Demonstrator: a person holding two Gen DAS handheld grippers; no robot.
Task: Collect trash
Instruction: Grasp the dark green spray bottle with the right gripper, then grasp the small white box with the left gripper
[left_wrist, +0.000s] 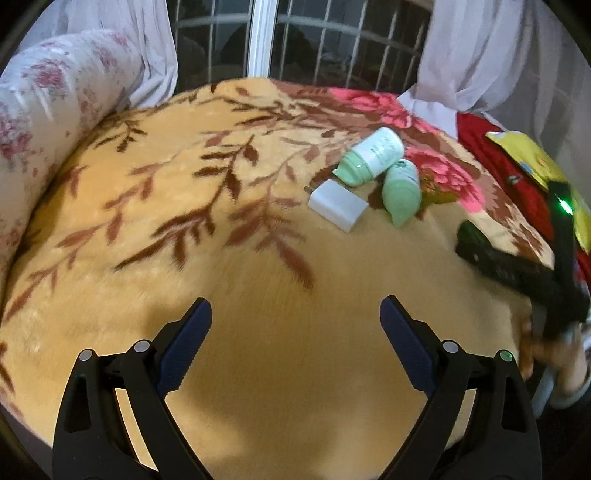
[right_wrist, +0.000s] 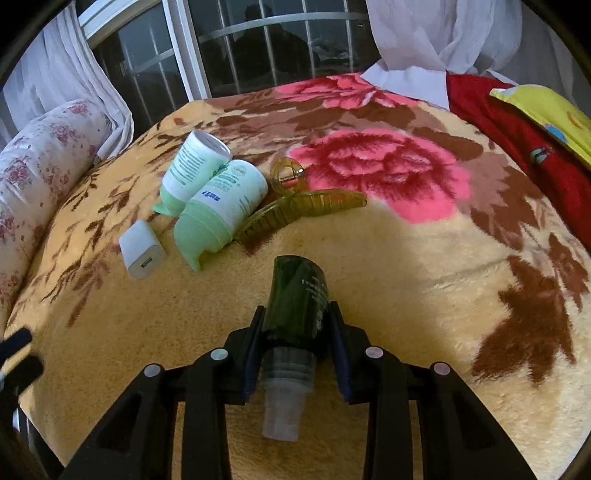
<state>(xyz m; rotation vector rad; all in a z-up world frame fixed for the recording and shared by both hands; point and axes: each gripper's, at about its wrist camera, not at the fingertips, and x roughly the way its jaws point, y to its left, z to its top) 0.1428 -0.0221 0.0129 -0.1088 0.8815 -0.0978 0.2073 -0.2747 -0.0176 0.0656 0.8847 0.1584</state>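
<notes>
My right gripper (right_wrist: 295, 314) is shut on a dark green bottle (right_wrist: 297, 295) with a clear cap, held above the floral blanket (right_wrist: 424, 258). Two white and mint green bottles (right_wrist: 218, 206) lie on the blanket ahead and to the left, with a white charger block (right_wrist: 142, 254) and a yellow-green hair claw (right_wrist: 303, 210) beside them. My left gripper (left_wrist: 295, 321) is open and empty over the blanket. The two bottles (left_wrist: 384, 166) and the charger (left_wrist: 338, 205) lie ahead of it to the right. The right gripper with its dark bottle (left_wrist: 480, 251) shows at the right edge of the left wrist view.
A floral bolster (left_wrist: 44, 122) lies along the bed's left side. A red cloth (right_wrist: 517, 140) and a yellow pillow (right_wrist: 550, 110) lie at the right. White curtains (right_wrist: 424, 37) and a barred window (right_wrist: 240, 48) stand behind the bed.
</notes>
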